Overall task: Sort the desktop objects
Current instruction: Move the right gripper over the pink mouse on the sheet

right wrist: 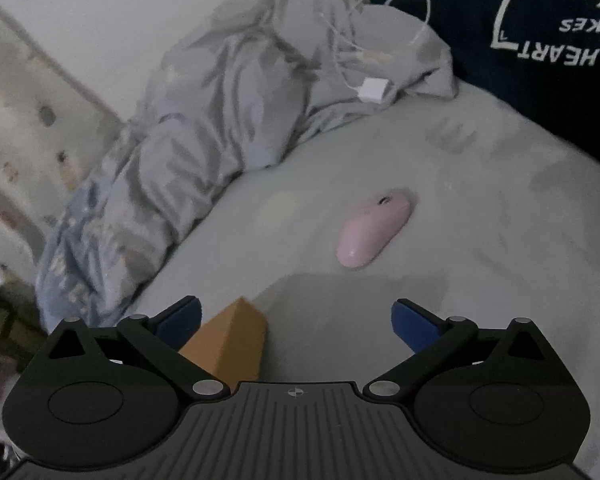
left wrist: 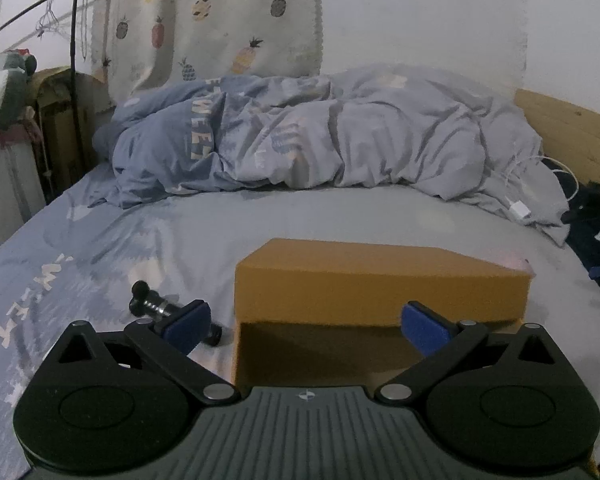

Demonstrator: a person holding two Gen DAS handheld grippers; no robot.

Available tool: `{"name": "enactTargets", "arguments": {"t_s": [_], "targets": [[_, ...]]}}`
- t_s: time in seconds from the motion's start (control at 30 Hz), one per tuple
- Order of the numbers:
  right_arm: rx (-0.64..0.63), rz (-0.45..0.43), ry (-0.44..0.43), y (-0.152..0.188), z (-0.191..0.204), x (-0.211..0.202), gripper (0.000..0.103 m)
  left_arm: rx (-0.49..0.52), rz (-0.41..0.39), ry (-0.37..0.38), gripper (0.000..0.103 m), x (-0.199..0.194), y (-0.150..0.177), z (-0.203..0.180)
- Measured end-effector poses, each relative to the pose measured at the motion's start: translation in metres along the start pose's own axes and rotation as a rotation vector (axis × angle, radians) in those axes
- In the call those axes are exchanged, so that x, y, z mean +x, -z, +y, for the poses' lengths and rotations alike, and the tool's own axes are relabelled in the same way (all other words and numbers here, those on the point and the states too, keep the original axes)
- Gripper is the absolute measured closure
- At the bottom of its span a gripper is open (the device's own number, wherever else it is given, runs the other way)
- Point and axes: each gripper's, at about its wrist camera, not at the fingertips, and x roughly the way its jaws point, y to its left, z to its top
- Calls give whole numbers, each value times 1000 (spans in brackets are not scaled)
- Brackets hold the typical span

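Box blocks the left, open sheet on the right

The cardboard box point(left wrist: 380, 292) stands directly ahead of the left gripper point(left wrist: 306, 326); beyond the box, bare bed sheet point(right wrist: 480, 240) surrounds the pink mouse point(right wrist: 374, 230).

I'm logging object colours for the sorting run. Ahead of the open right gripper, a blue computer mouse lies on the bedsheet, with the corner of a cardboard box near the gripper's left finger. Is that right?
Not quite: the mouse is pink, not blue, as the right wrist view shows. The rest holds: it lies on the bedsheet ahead of the open right gripper, and the cardboard box corner sits near its left finger.
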Motion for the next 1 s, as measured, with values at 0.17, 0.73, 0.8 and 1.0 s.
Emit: {"name": "enactTargets", "arguments": {"t_s": [0.17, 0.73, 0.8, 1.0], "targets": [[32, 12, 45, -18, -2, 44, 1, -32, -7, -12, 0, 22, -16, 1], [333, 95, 166, -38, -62, 186, 16, -80, 20, -33, 0, 85, -31, 8], [351, 103, 190, -39, -64, 195, 23, -84, 25, -34, 0, 89, -30, 10], [408, 109, 233, -41, -71, 216, 27, -76, 20, -56, 0, 91, -31, 13]]}}
